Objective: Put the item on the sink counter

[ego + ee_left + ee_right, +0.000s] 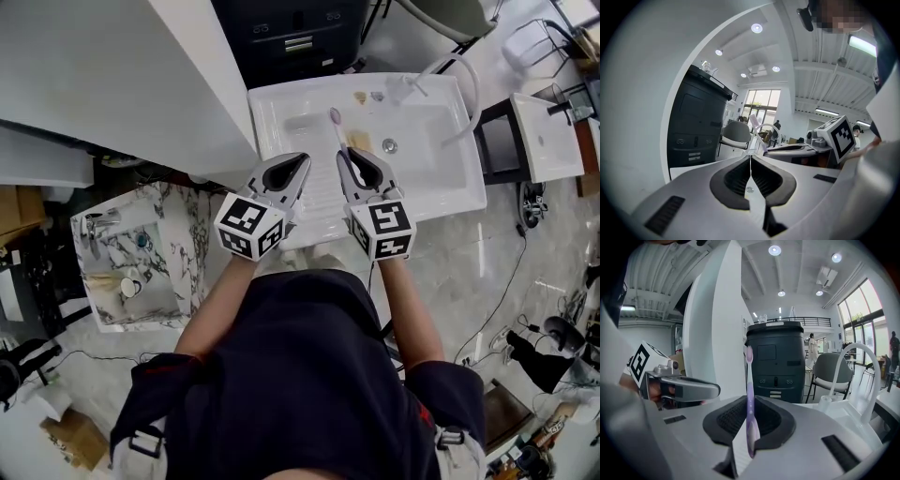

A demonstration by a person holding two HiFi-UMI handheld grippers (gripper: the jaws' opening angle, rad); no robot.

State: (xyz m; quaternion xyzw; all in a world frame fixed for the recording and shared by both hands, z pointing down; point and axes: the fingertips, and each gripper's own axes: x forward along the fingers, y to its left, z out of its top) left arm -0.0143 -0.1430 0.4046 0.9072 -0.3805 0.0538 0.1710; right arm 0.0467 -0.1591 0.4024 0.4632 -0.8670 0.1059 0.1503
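Sink counter (pixel 448 184) white, ceiling lights (pixel 775 250) overhead; right gripper (pixel 346 156) pinches purple toothbrush (pixel 749 380); left gripper (pixel 750 160) jaws together, empty.

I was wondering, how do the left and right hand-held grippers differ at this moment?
The right hand-held gripper is shut on a purple toothbrush, whose head sticks out beyond its tips; the left hand-held gripper is shut on nothing, its jaws meeting. In the head view the right hand-held gripper is nearer the basin of the white sink, the left hand-held gripper nearer its left edge. Both are over that sink, side by side, pointing away from the person.
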